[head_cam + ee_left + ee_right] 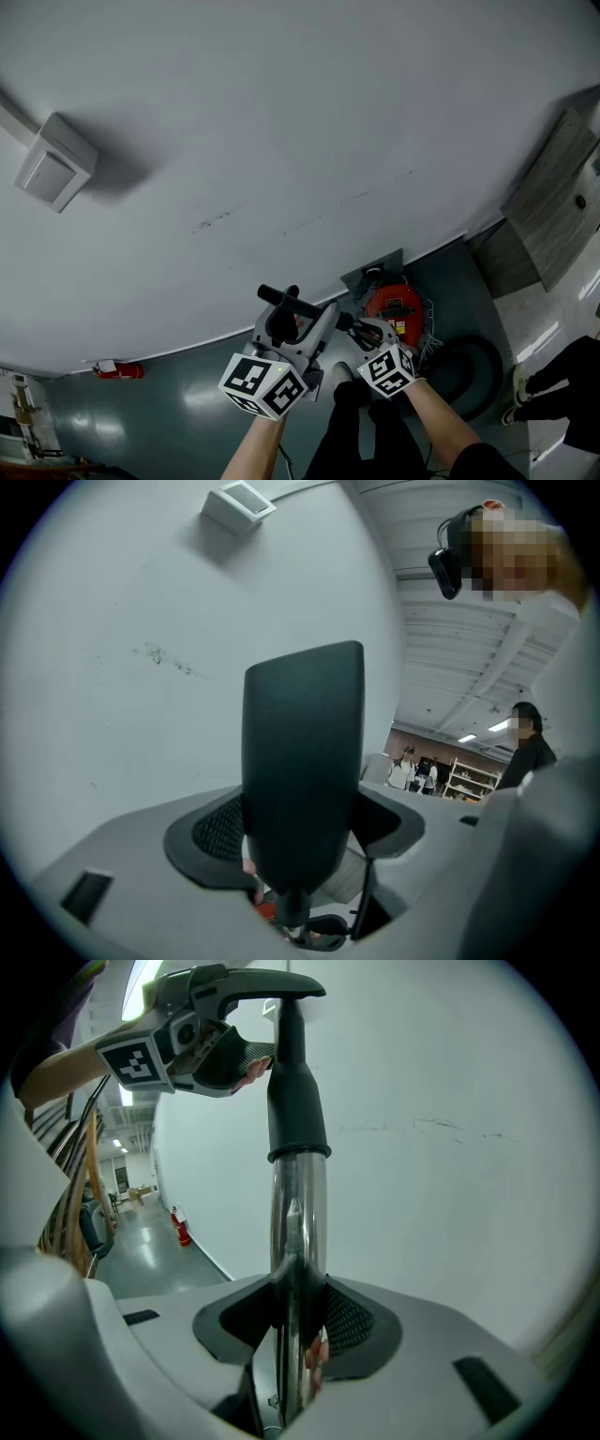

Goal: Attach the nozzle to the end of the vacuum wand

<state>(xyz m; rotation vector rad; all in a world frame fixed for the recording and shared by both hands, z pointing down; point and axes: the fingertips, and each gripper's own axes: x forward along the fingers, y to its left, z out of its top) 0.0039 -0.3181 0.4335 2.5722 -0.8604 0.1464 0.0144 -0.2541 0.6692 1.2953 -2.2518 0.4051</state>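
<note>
The right gripper (pixel 298 1330) clamps the chrome wand (pixel 300 1232) to steady it, while the left gripper (pixel 305 832) — closed on the black nozzle (pixel 305 752) — seems to be seating it on the wand's tip.

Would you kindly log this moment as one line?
left gripper: shut on nozzle | right gripper: shut on wand | nozzle over wand end
</note>
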